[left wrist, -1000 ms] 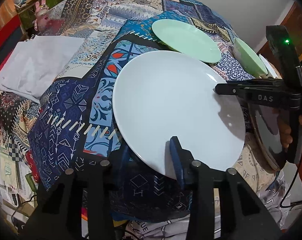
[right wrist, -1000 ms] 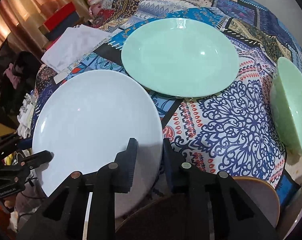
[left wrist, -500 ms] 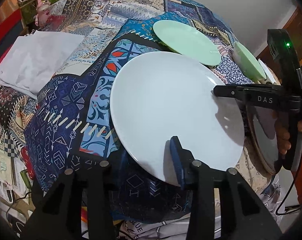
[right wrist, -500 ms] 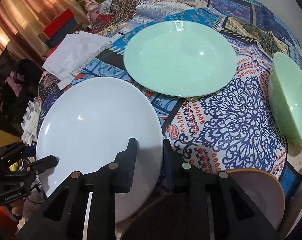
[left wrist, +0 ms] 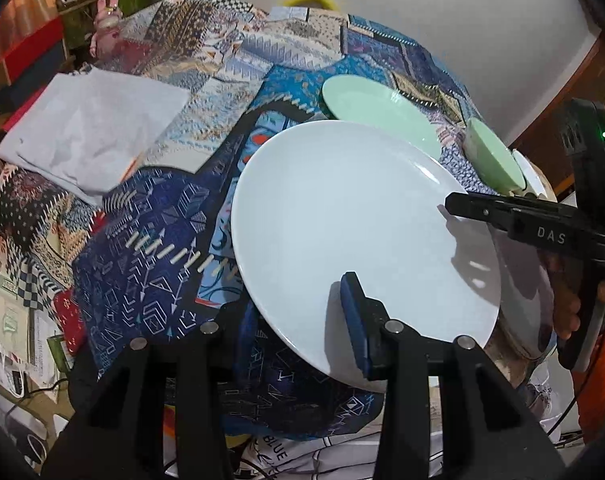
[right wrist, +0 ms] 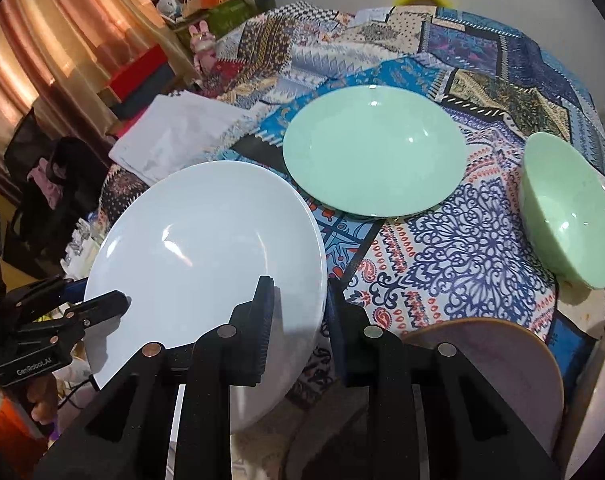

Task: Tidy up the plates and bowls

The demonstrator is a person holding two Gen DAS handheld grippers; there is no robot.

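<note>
Gripping the large round white ceramic plate (left wrist: 354,224) from both sides, I have my left claw (left wrist: 302,312) clamped over its near rim and my right claw (right wrist: 298,304) clenched on the opposite edge. It hangs tilted above the patchwork-covered tabletop (right wrist: 462,240), near the mint-green plate (right wrist: 372,150) and green bowl (right wrist: 570,208).

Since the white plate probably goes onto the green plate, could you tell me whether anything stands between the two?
Nothing visible does. The white plate, gripped at its rim by both grippers, sits just beside the green plate, with only patterned cloth between them. The green bowl stands off to the side.
</note>
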